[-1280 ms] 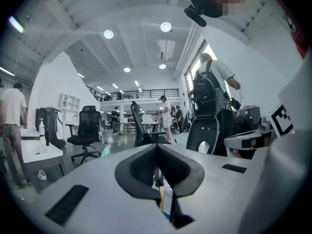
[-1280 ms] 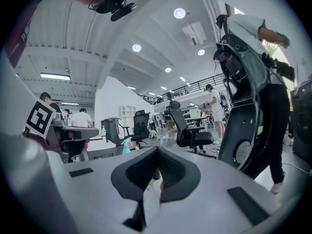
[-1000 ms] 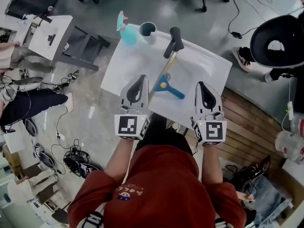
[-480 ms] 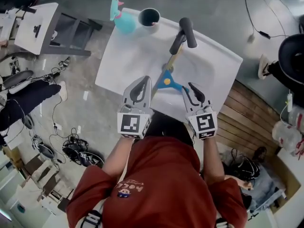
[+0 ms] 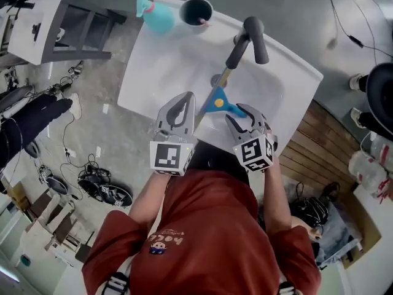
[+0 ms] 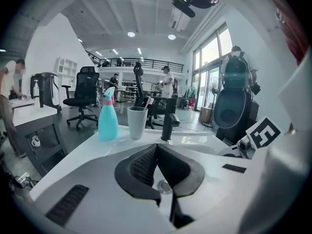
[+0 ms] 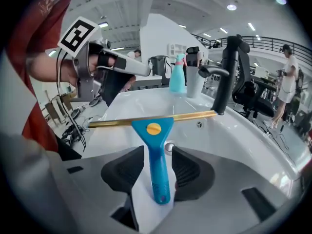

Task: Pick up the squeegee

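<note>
The squeegee point(image 5: 216, 102) has a blue handle and a long brass blade, and it lies across the white sink point(image 5: 156, 63), its blade reaching toward the black faucet point(image 5: 253, 37). My right gripper point(image 5: 244, 117) is open, its jaws having just been opening. In the right gripper view the blue handle point(image 7: 155, 155) lies between the right gripper's point(image 7: 158, 152) two pads, unpressed. My left gripper point(image 5: 181, 103) hovers over the sink's near edge, left of the squeegee. Its tips point(image 6: 156, 147) meet, so it is shut and holds nothing.
A turquoise spray bottle point(image 5: 153, 14) and a grey cup point(image 5: 196, 11) stand on the sink's far corner. Left of the sink are a grey floor with cables point(image 5: 98, 186) and a small white table point(image 5: 34, 26). Wooden boards point(image 5: 313, 158) lie to the right.
Both grippers have come down toward the sink. The right one swung left and tipped downward over the squeegee's handle, and its jaws went from shut to open around it.
</note>
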### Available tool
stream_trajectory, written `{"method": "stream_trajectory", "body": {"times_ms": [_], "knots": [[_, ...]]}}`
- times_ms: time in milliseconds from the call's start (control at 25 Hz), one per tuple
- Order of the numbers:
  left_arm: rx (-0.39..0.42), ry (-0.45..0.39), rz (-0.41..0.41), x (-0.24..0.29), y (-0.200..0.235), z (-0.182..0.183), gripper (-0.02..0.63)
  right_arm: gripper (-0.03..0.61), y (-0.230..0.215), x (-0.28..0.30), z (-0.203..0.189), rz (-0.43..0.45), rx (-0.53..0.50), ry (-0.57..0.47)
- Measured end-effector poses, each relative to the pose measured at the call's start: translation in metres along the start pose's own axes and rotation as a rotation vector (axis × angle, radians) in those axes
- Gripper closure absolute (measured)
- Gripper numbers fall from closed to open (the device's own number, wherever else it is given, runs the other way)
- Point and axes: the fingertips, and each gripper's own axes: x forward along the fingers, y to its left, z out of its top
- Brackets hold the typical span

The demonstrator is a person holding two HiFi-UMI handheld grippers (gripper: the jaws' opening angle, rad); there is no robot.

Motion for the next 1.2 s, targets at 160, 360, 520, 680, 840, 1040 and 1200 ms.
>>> {"method": "stream_trajectory", "body": {"times_ms": [160, 360, 520, 680, 840, 1040, 1200], "knots": [[-0.005, 0.006, -0.008, 0.005, 0.007, -0.003, 0.597, 0.387, 0.002, 0.015, -0.004, 0.013, -0.009, 0.029], [-0.016, 0.007, -0.011, 0.007, 0.018, -0.002, 0.597, 0.387, 0.007, 0.027, -0.005, 0.033, -0.045, 0.065], [-0.011, 0.01, -0.015, 0.011, 0.03, -0.004, 0.597, 0.402, 0.006, 0.036, -0.002, 0.035, -0.069, 0.087], [-0.027, 0.01, -0.017, 0.014, 0.035, -0.005, 0.597, 0.439, 0.006, 0.04, -0.006, 0.025, -0.092, 0.101], [-0.022, 0.014, -0.029, 0.017, 0.041, -0.004, 0.597, 0.443, 0.008, 0.04, -0.004, 0.022, -0.095, 0.113], [-0.009, 0.001, -0.04, 0.016, 0.04, -0.003, 0.597, 0.449, 0.009, 0.033, 0.001, 0.014, -0.093, 0.092], [-0.006, -0.004, -0.041, 0.011, 0.039, -0.001, 0.597, 0.451, 0.012, 0.028, 0.004, 0.009, -0.091, 0.097]]}}
